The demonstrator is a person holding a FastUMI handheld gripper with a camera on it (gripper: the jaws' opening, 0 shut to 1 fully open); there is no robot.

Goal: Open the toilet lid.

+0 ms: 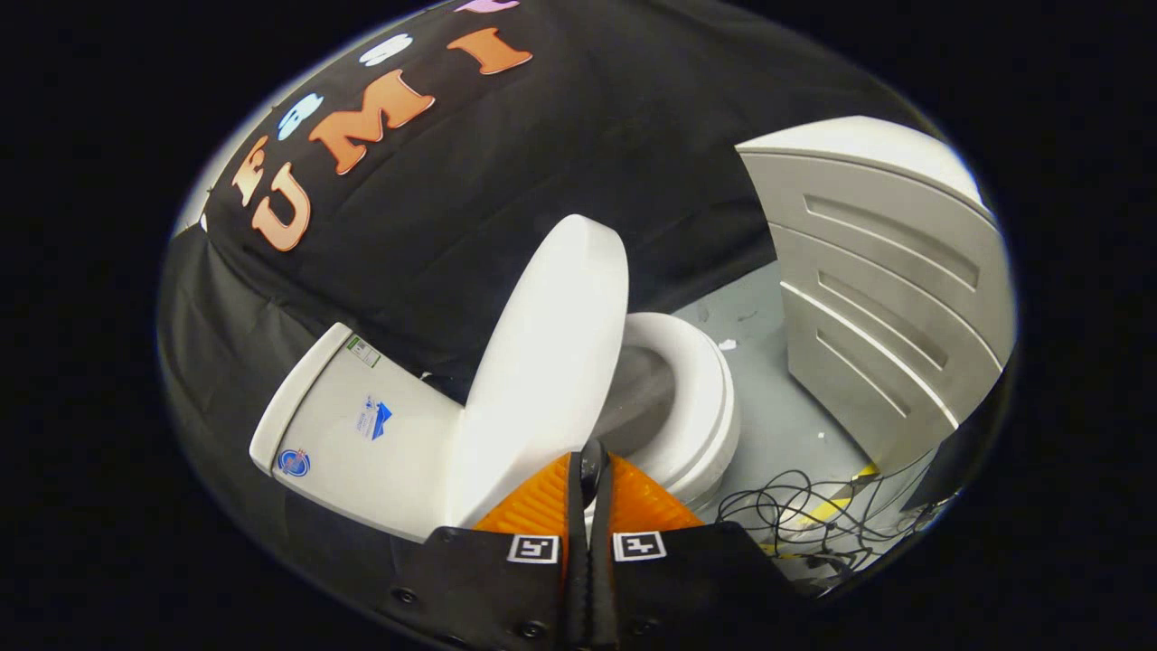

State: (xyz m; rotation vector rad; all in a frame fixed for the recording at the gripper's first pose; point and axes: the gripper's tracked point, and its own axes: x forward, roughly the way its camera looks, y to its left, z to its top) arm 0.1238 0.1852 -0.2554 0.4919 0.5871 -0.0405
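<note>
Toilet lid [551, 362] raised, just ahead of closed claw [589, 470] fingertips

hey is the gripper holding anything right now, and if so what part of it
Nothing is held. The gripper has its fingers closed together with nothing between them, just short of the raised toilet lid, whose lower edge lies right ahead of the fingertips.

The toilet lid [551, 362] is up, a smooth white oval standing nearly on edge, swung away from the seat [700, 407] and leaning toward the tank [362, 425]. Its lower edge sits just ahead of my tongs [589, 470], whose orange fingers [542, 502] are pressed close together with only a thin dark slit between them. The white seat ring lies flat on the bowl beside the lid, the grey hollow of the bowl exposed between lid and ring.
</note>
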